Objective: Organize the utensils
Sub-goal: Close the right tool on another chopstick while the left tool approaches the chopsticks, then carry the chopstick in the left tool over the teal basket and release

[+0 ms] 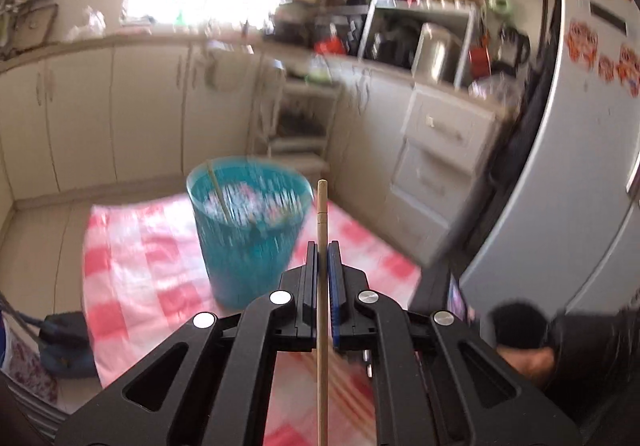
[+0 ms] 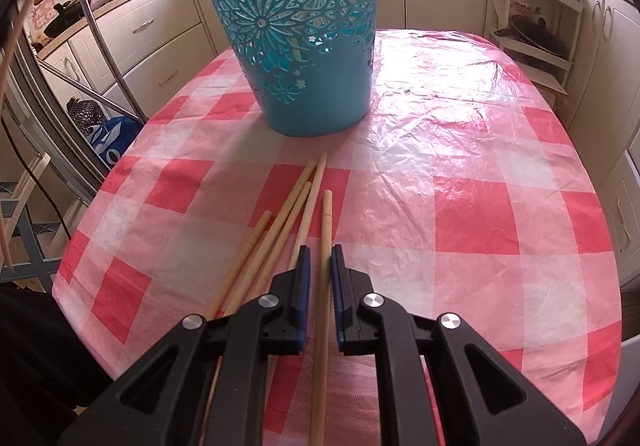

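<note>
Left wrist view: we see our left gripper [image 1: 322,246] clamped on a single pale wooden chopstick [image 1: 322,214], raised above the table beside the teal perforated plastic bucket [image 1: 250,238].

One more thin stick [image 1: 218,192] leans inside that bucket, which stands on the pink-and-white checked plastic tablecloth [image 2: 460,186] toward the table's far edge. In the right wrist view we find our right gripper [image 2: 320,258] with its jaws apart, straddling one chopstick [image 2: 326,238] of the loose wooden chopsticks [image 2: 288,214] lying near the table's near edge, not yet closed on it.
</note>
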`<state>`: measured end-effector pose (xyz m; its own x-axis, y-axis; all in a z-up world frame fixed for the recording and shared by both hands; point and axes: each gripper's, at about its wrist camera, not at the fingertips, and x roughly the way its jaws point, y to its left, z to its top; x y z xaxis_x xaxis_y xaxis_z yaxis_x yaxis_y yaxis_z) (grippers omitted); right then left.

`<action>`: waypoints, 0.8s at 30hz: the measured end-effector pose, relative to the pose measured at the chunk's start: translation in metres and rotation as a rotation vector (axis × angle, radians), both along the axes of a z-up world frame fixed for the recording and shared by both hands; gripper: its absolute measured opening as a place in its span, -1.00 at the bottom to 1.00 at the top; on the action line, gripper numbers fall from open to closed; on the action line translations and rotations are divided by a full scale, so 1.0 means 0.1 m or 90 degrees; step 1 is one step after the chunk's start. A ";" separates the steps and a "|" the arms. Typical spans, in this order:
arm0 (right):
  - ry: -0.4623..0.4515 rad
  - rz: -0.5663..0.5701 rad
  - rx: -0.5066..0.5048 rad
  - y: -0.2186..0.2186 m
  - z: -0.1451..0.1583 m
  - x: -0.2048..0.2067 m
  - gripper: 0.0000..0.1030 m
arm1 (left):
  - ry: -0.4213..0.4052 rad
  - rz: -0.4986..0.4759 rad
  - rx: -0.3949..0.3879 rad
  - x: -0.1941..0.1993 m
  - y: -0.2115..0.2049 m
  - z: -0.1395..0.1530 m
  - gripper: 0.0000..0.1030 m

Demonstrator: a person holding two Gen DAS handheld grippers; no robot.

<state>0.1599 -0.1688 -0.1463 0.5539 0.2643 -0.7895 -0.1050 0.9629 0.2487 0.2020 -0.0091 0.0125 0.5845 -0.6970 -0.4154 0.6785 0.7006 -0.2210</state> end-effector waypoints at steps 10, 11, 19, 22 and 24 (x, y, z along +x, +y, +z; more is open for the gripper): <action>-0.004 -0.006 0.007 -0.01 -0.01 -0.01 -0.78 | -0.214 0.268 -0.130 0.43 -0.30 0.82 -0.91; -0.005 -0.006 0.006 -0.01 -0.01 -0.01 -0.78 | -0.220 0.283 -0.136 0.49 -0.34 0.82 -0.91; -0.010 0.003 -0.004 0.03 -0.01 0.01 -0.77 | -0.191 0.381 -0.063 1.05 -0.62 0.32 -0.91; -0.007 0.004 0.002 0.03 -0.01 0.03 -0.71 | -0.172 0.379 -0.028 1.13 -0.66 0.15 -0.91; -0.008 0.008 0.001 0.04 -0.01 0.04 -0.66 | -0.158 0.377 -0.011 1.16 -0.69 0.08 -0.91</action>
